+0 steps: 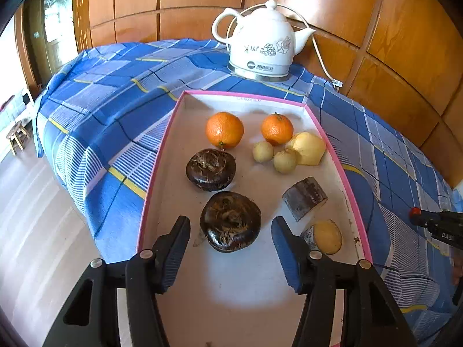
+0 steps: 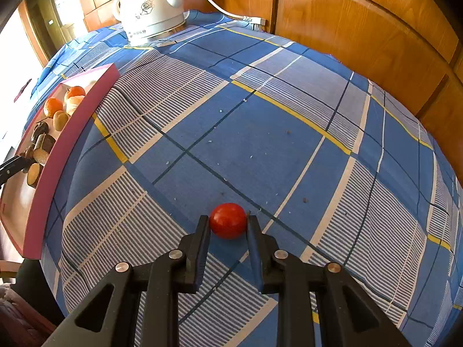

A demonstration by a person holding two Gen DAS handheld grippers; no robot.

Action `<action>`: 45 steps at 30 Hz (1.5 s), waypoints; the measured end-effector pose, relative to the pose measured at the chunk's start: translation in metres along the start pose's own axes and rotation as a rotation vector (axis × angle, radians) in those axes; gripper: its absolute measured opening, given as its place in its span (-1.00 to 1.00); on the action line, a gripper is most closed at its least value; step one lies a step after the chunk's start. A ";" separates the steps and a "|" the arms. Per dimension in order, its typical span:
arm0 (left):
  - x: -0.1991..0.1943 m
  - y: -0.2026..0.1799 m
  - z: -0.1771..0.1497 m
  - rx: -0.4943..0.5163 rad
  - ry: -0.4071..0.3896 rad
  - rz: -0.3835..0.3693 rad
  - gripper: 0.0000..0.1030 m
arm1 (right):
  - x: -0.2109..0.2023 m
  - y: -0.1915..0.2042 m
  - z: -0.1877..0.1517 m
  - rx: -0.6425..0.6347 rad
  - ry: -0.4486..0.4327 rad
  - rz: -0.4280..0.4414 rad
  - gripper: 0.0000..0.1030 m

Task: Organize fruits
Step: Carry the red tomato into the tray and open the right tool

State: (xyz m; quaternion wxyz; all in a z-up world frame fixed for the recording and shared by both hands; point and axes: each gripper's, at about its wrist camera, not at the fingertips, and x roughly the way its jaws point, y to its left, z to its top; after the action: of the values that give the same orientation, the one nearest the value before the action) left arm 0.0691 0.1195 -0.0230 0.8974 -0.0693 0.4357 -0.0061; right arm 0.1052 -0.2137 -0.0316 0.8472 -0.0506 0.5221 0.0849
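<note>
Judging by its glossy, taut skin, the small round red tomato [image 2: 228, 221] will be light, smooth and a little slippery, and soft enough to bruise or split under a hard squeeze; the sensible hold is across its widest middle with modest pressure, which is where the right gripper [image 2: 228, 223] has it, both fingers closed against its sides as it sits on the blue checked tablecloth [image 2: 289, 150], well apart from the pink-rimmed shallow cardboard tray [image 1: 162, 150]. The left gripper [image 1: 231, 227] stands with its jaws spread either side of the nearer dark brown, flattened water chestnut [image 1: 230, 221] in the tray, its pads not touching it; that chestnut looks firm and hard-shelled, so it should tolerate a firmer pinch across its flat flanks. Counted in the tray: two dark water chestnuts, two orange mandarins [image 1: 224, 129], two small pale yellow-green round fruits [image 1: 262, 151], one larger peeled pale yellow lump [image 1: 309, 148], and two short cut sections of dark-skinned cane [image 1: 304, 198], stiff and woody. One tomato is outside it. A white ceramic electric kettle [image 1: 260, 43] stands behind the tray.
</note>
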 end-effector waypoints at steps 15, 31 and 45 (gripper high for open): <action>-0.016 -0.024 0.002 0.074 -0.047 0.013 0.25 | 0.000 0.001 0.000 -0.006 -0.002 0.002 -0.51; -0.019 -0.032 -0.003 0.105 -0.051 -0.003 0.26 | -0.002 0.004 -0.002 -0.021 -0.013 0.024 -0.51; -0.020 -0.028 -0.003 0.097 -0.051 -0.010 0.26 | -0.001 0.007 -0.003 -0.032 -0.007 0.040 -0.51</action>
State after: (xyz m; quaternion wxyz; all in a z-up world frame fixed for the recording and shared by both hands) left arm 0.0555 0.0926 -0.0056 0.9106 -0.0279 0.4114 -0.0299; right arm 0.1006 -0.2077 -0.0322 0.8461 -0.0534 0.5187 0.1103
